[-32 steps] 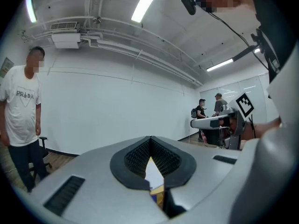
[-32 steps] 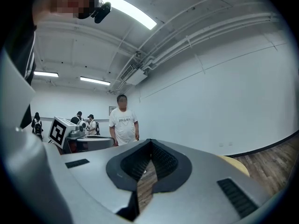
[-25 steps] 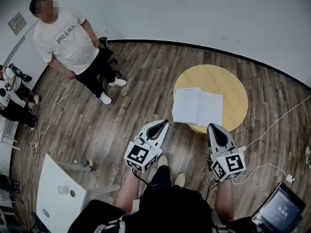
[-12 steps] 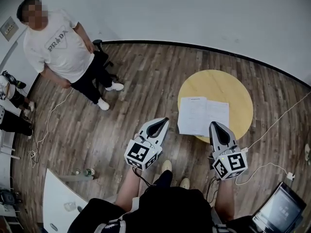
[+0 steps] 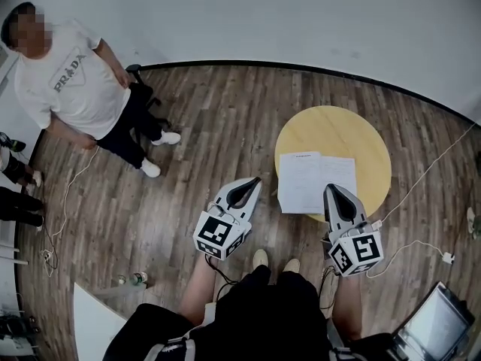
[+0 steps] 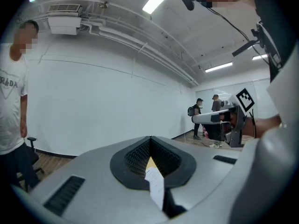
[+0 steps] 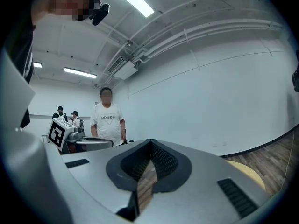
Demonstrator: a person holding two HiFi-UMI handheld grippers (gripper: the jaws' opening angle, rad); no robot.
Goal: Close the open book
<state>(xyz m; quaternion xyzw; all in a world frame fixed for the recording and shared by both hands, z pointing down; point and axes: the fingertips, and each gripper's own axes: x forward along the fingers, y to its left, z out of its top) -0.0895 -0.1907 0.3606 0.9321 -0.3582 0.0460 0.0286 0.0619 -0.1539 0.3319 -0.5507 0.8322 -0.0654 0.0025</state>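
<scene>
An open book [image 5: 316, 181] with white pages lies flat on the near side of a round yellow table [image 5: 331, 130]. My left gripper [image 5: 255, 179] hangs over the floor just left of the book, shut and holding nothing. My right gripper [image 5: 328, 189] is shut too, and its tip overlaps the book's near edge at the right-hand page. In the left gripper view the jaws [image 6: 150, 139] meet at the tip, and a strip of the book [image 6: 155, 183] shows through the slot below. The right gripper view shows shut jaws [image 7: 150, 141] with the table's rim [image 7: 245, 171] at the right.
A person in a white T-shirt [image 5: 64, 89] stands at the far left beside a black chair [image 5: 139, 77]. Cables [image 5: 425, 175] trail over the wooden floor right of the table. A white tabletop [image 5: 94, 318] sits at the lower left and a screen [image 5: 436, 329] at the lower right.
Both grippers have come closer to the table, and the right one's tip now reaches the book's near edge. Both have stayed shut. The standing person has slid toward the left edge of the view.
</scene>
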